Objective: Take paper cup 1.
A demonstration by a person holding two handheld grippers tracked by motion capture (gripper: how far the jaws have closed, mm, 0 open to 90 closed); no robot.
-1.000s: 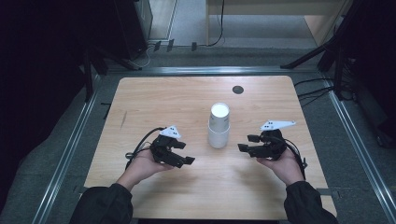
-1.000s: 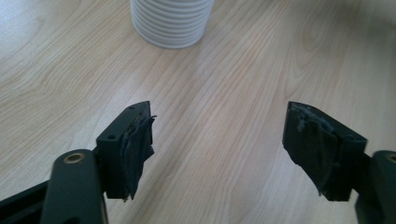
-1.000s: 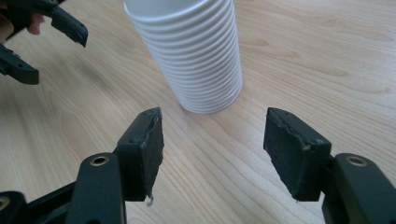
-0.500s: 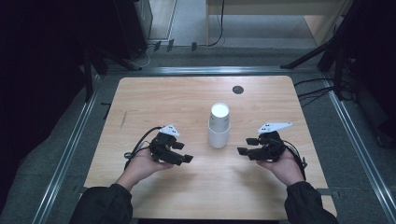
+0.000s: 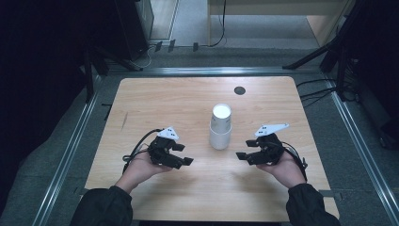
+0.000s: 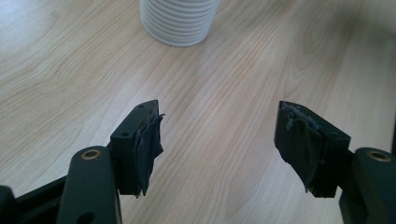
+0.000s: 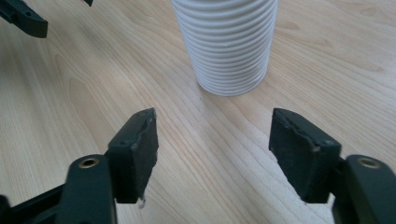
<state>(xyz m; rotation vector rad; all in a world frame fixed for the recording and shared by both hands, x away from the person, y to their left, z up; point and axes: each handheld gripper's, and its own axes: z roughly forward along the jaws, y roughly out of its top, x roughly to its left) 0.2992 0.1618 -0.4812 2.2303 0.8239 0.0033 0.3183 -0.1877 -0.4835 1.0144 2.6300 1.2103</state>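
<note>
Both grippers off the cups, jaws apart on nothing.

I read my left gripper with a clear gap between its pads; my right gripper has just been opening, with bare wood between its pads. Between them, near but untouched, the stack of white ribbed cups stands upright mid-table; I can't tell what's in the top cup.

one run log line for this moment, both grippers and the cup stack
left gripper: open, empty | right gripper: open, empty, jaws just opening | stack of white paper cups: upright between them, untouched | wooden table
</note>
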